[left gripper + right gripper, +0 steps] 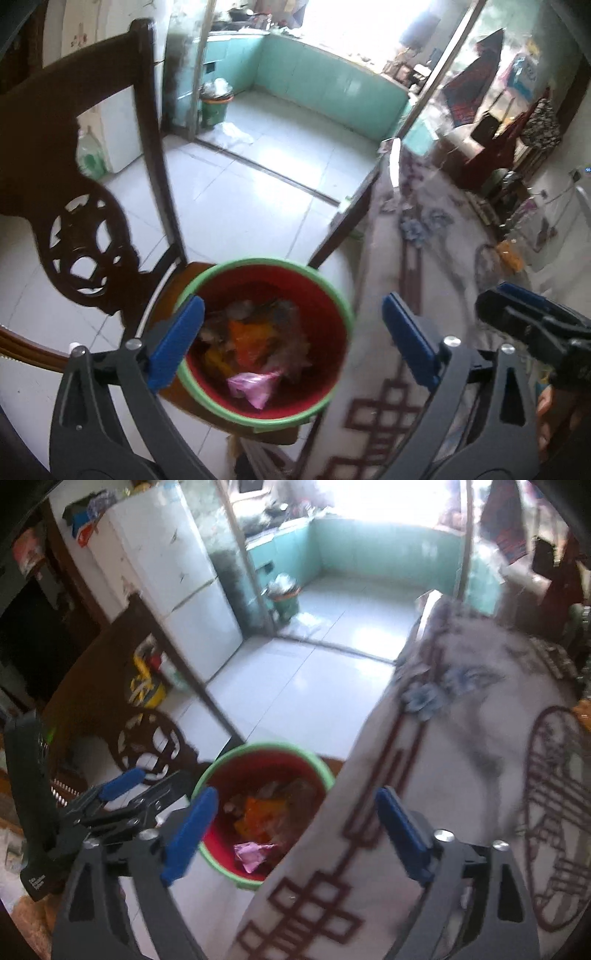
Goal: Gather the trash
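Note:
A red bin with a green rim (258, 263) (236, 755) stands on a wooden chair seat (195, 271), beside the table. Inside lie a pink wrapper (255, 384) (253, 853), orange wrappers (242, 338) (255, 812) and other crumpled scraps. My left gripper (291, 301) hangs above the bin's mouth, open, its blue pads wide apart and holding nothing. My right gripper (295, 794) is open too, over the bin's right rim and the table edge, and empty. Each gripper shows in the other's view: the right gripper (498, 306) and the left gripper (155, 782).
A table under a white patterned cloth (406, 229) (461, 738) fills the right side. A dark carved chair back (74, 184) rises to the left. A white fridge (177, 576) and a second green bin (216, 107) stand by the kitchen doorway; pale tiled floor (240, 184) lies between.

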Demonstrator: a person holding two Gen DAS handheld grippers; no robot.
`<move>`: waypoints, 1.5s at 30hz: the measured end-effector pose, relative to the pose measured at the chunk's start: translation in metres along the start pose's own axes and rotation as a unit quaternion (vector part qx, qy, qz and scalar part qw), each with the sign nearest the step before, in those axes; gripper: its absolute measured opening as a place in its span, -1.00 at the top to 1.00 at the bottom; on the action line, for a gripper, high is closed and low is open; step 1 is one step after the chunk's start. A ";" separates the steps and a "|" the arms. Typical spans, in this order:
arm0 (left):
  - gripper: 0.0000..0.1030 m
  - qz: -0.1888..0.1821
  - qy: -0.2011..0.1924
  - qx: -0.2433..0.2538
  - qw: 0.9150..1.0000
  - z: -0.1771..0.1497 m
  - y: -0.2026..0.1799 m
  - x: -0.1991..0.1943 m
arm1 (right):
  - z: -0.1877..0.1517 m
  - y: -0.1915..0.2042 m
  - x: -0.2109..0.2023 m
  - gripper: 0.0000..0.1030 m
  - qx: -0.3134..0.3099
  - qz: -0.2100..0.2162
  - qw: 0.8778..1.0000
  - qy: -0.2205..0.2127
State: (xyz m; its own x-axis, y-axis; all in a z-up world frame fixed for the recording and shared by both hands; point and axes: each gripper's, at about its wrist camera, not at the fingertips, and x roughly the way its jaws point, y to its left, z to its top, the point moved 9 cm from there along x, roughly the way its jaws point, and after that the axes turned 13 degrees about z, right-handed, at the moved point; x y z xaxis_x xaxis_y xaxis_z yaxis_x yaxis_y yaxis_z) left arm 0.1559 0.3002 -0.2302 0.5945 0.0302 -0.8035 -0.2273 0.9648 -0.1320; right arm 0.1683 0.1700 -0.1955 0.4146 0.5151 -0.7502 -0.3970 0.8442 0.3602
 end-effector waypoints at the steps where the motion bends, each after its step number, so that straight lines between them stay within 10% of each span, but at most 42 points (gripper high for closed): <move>1: -0.89 -0.002 -0.003 0.003 1.000 0.001 -0.005 -0.002 | 0.003 -0.005 -0.012 -0.82 0.000 -0.006 1.000 -0.015; 8: -0.90 -0.017 -0.041 0.013 0.999 0.001 -0.053 -0.036 | 0.008 -0.038 -0.095 -0.86 -0.031 -0.049 0.992 -0.109; 14: -0.90 0.002 -0.191 -0.017 0.981 0.008 -0.100 -0.099 | 0.005 -0.064 -0.193 -0.87 -0.069 -0.080 0.961 -0.256; 20: -0.90 0.029 -0.261 -0.036 0.964 0.004 -0.149 -0.147 | -0.017 -0.118 -0.230 -0.87 -0.055 -0.107 0.962 -0.247; 45: -0.90 0.081 -0.233 -0.026 0.969 -0.042 -0.219 -0.173 | -0.057 -0.181 -0.267 -0.86 -0.024 -0.081 0.977 -0.195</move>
State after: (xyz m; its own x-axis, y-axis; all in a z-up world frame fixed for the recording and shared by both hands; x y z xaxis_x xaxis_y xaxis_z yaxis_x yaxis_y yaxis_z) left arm 0.0706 0.0728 -0.0861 0.8286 0.3066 -0.4684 -0.3784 0.9234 -0.0650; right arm 0.0829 -0.1287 -0.0920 0.7522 0.4012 -0.5227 -0.3347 0.9159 0.2214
